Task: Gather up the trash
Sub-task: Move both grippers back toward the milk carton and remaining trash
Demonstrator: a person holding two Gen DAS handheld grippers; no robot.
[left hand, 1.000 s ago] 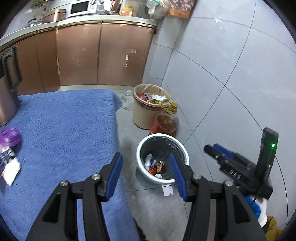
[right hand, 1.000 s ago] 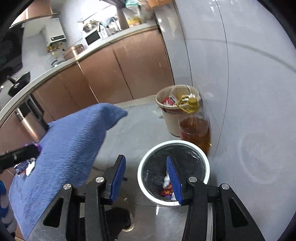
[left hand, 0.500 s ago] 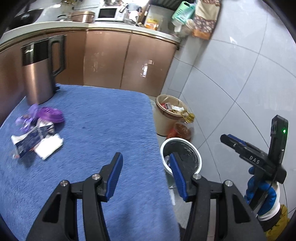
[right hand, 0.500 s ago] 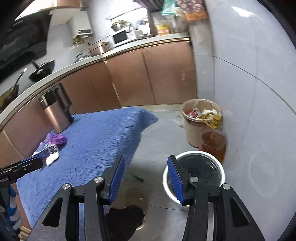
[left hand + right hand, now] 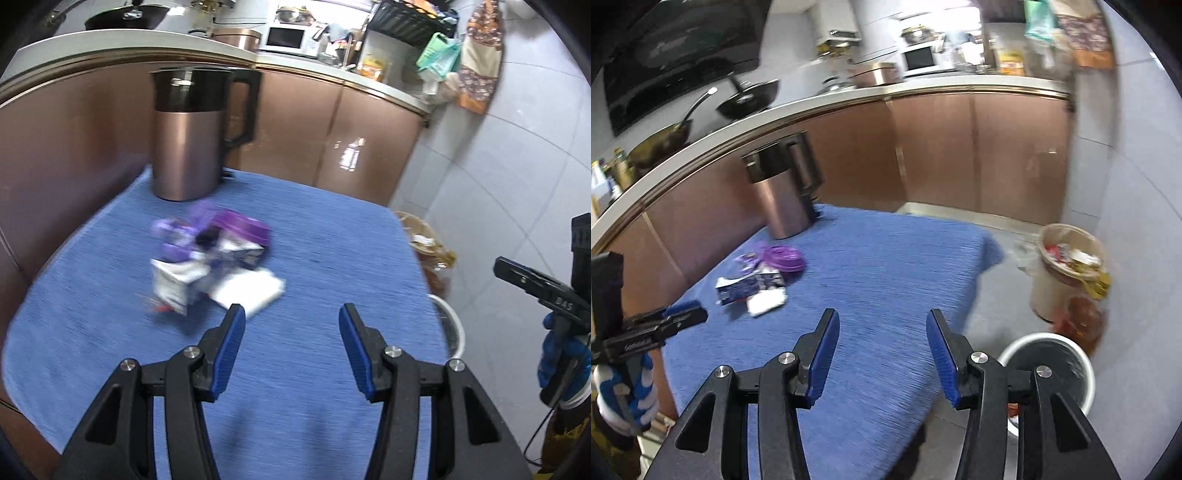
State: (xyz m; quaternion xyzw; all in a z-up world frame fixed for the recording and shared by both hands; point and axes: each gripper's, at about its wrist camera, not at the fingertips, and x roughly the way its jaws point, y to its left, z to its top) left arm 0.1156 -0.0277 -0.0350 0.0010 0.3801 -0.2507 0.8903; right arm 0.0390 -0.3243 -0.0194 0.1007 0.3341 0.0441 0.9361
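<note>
A small pile of trash lies on the blue cloth table (image 5: pixel 332 258): a purple lid (image 5: pixel 242 229), a dark printed wrapper (image 5: pixel 177 284) and a white folded tissue (image 5: pixel 251 290). The pile also shows in the right wrist view: lid (image 5: pixel 785 258), wrapper (image 5: pixel 746 286), tissue (image 5: pixel 766 301). My left gripper (image 5: pixel 291 325) is open and empty, above the table just right of the pile. My right gripper (image 5: pixel 882 328) is open and empty over the table's near right part. The white trash bin (image 5: pixel 1049 369) stands on the floor to the right of the table.
A copper kettle (image 5: pixel 192 133) stands at the back of the table. A tan bucket full of rubbish (image 5: pixel 1067 269) and an oil bottle (image 5: pixel 1086 314) stand on the floor by the tiled wall. Brown cabinets run behind.
Both grippers have swung up and left, away from the white bin on the floor, and now face the table and the trash pile. Both stayed open and empty.
</note>
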